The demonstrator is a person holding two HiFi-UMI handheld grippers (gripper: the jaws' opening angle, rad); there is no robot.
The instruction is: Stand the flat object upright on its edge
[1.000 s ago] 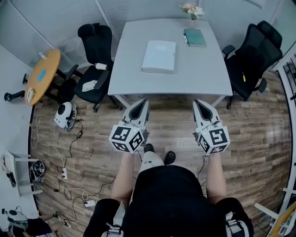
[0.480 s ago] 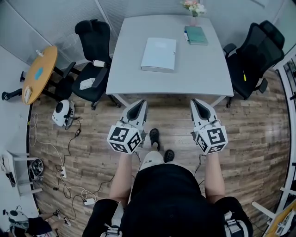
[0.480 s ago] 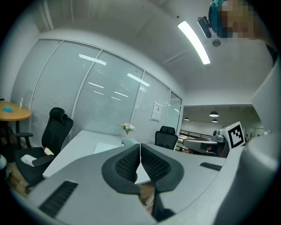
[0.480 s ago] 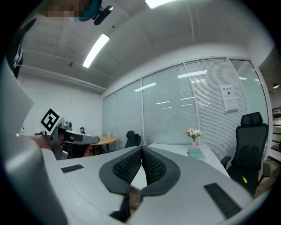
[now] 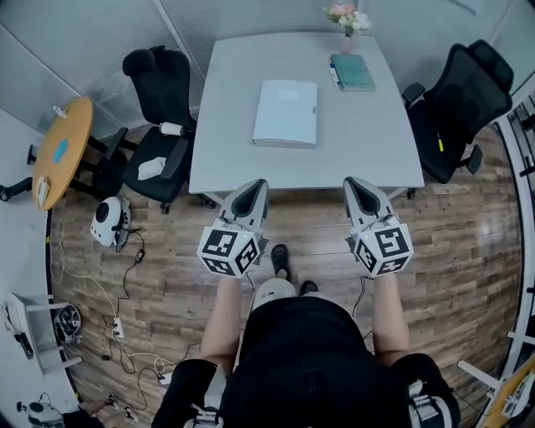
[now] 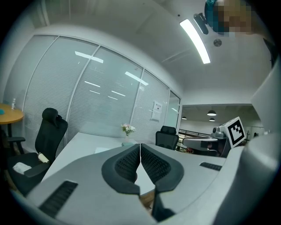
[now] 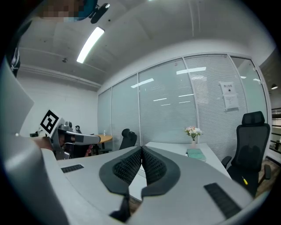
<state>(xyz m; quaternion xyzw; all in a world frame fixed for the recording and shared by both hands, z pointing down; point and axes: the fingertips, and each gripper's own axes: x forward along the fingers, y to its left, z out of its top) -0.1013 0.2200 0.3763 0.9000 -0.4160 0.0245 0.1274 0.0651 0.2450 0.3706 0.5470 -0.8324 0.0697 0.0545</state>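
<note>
Two grippers, both pinched fully shut with nothing between the jaws: left gripper and right gripper are held side by side, just short of the near edge of the grey table. The flat object lies flat around the middle of that table, well apart from both grippers. It's pale blue-white, maybe a folder or a thin book; I honestly can't tell from here.

So my read is this is the reach-in stage and nothing has been touched yet. To do it well, I'd open the jaws before getting to the thing. I'd bring one gripper in low at a long edge to nip and tip it up, and keep the other on the far side as a stop so it doesn't skate across the smooth top. Once it's up on its edge, I'd let go slowly, because something that thin will probably want to flop.

Head count:
- one flat object
- one green book at the far right of the table
- one little vase of flowers behind it
- two black office chairs, left chair and right chair
- one round wooden side table off to the left
</note>
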